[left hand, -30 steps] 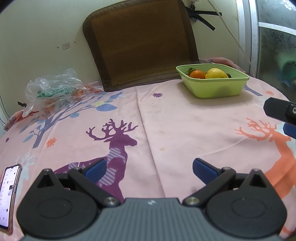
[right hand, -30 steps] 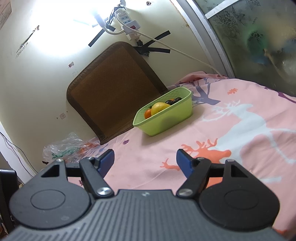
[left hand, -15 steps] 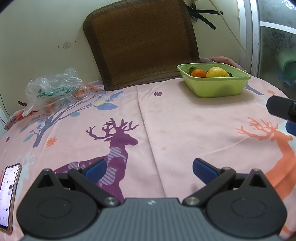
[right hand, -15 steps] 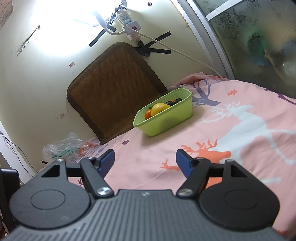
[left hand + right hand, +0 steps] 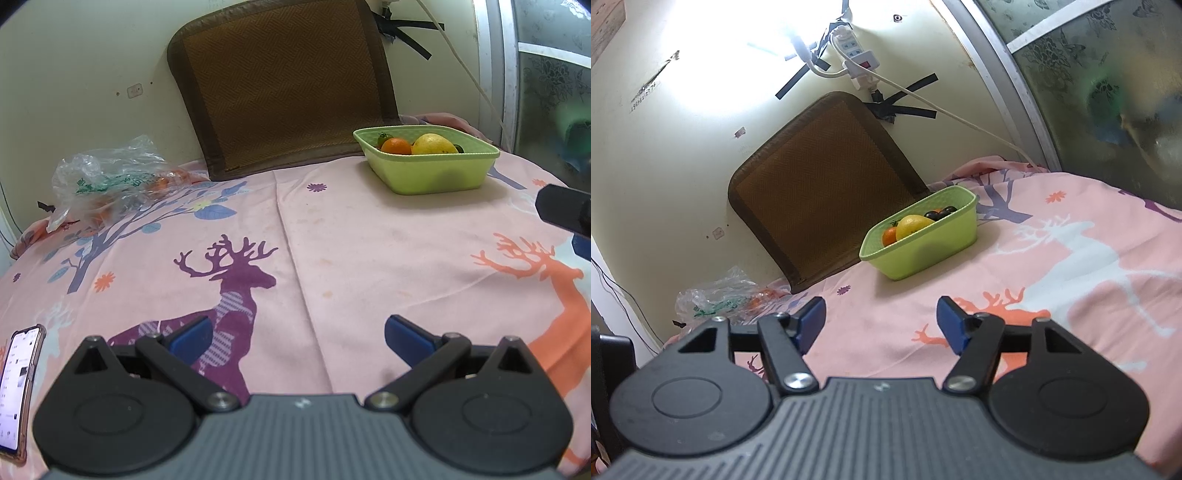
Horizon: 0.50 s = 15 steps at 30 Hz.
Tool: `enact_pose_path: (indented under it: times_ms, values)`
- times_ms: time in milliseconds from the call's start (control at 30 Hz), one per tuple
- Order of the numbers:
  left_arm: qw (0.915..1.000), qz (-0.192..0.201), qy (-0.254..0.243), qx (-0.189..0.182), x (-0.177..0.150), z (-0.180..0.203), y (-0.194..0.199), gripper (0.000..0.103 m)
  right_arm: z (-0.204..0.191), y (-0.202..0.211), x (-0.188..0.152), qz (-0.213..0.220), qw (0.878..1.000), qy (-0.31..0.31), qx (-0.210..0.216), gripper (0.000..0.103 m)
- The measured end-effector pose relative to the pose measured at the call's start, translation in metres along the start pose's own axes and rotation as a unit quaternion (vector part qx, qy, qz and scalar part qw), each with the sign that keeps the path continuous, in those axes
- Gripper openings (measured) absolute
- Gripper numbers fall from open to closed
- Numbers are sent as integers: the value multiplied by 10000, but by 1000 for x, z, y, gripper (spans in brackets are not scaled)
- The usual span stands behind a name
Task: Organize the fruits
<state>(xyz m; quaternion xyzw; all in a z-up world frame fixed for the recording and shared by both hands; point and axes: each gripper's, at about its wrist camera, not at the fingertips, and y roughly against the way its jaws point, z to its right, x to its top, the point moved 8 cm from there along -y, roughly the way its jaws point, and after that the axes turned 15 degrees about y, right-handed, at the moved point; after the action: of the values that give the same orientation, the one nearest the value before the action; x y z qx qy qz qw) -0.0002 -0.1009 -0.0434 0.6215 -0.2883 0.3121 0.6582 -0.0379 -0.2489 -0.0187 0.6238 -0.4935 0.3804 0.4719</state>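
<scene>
Pink deer-print bed (image 5: pixel 369 236) fills both views. Green basket (image 5: pixel 436 173) sits at 1 o'clock, holding an orange (image 5: pixel 396 146), a lemon (image 5: pixel 433 144) and dark fruit. Left gripper (image 5: pixel 297 338): fingers apart, empty. Right gripper (image 5: pixel 881 325): fingers closing, nothing between. Plastic bag (image 5: pixel 107 177) at 10 o'clock.
</scene>
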Motion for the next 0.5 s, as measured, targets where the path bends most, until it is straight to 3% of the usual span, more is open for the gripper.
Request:
enact_pose_path:
  times_ms: [500]
  values:
    - [10000, -50, -16, -12, -3, 2, -1, 103, 2, -2, -2, -45, 10000, -53, 2, 67]
